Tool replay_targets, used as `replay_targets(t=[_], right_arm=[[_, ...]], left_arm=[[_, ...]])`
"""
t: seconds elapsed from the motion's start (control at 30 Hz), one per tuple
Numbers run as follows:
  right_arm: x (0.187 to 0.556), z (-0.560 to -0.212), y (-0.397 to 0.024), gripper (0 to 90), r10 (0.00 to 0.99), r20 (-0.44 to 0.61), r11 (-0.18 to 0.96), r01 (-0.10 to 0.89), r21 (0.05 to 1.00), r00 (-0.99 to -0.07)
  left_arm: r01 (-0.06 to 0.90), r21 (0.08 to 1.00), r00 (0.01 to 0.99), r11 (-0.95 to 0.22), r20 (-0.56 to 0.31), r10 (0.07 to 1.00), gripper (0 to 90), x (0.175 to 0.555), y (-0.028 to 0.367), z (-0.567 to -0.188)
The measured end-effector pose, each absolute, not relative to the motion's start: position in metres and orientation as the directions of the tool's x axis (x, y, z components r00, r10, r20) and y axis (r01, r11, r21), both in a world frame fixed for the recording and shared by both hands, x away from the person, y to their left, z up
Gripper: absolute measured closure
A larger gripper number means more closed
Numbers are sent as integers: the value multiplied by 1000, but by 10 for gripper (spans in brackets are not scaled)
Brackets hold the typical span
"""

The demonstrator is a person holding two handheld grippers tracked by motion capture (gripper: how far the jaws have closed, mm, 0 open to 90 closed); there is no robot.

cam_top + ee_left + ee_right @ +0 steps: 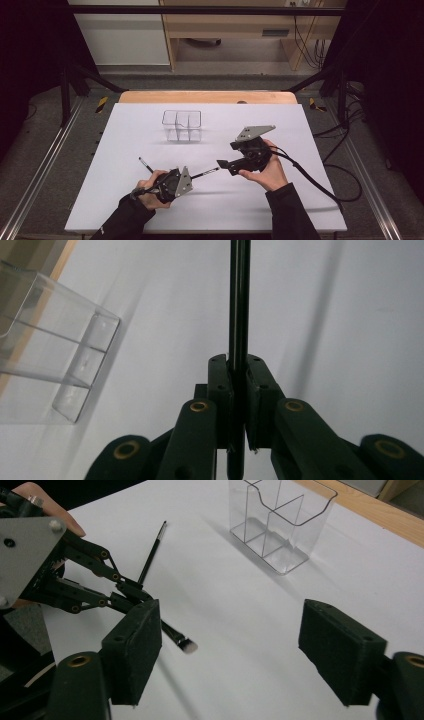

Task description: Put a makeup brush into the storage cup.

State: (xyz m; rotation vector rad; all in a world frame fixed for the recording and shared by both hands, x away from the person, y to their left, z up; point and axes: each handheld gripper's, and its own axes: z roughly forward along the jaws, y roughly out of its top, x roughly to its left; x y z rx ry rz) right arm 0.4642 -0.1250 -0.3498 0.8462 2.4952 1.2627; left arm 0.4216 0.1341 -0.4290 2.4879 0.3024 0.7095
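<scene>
My left gripper [191, 177] is shut on the handle of a thin black brush [206, 173], which sticks out to the right above the white table. In the left gripper view the jaws [239, 362] pinch the black shaft [239, 300]. The brush's pale bristle tip [187, 645] shows just beside my right gripper's left pad [135, 645]. My right gripper [225, 164] stands open [232, 625], facing the left gripper, with nothing pressed between its pads. A second black brush [146, 165] lies flat on the table [152, 555].
A clear plastic organizer with several compartments [181, 125] stands upright at the middle back of the white table sheet [125, 140]. It is also in the right gripper view [280, 520] and the left gripper view [55, 350]. A black cable [320, 185] trails right.
</scene>
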Motion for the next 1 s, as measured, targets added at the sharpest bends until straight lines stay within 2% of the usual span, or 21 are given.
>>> replay_targets(t=[0.53,0.7,1.0], right_arm=[[457,-364,-144,157,651,120,334,425,842,-749],[453,-371,-145,149,661,131,298,419,858,-739],[450,-380,-145,141,674,156,251,423,871,-722]], left_arm=[[256,695,786,-672,255,563,828,427,145,-431],[290,734,766,-614,207,609,829,427,146,-430],[314,773,734,-552,171,657,829,423,145,-430]])
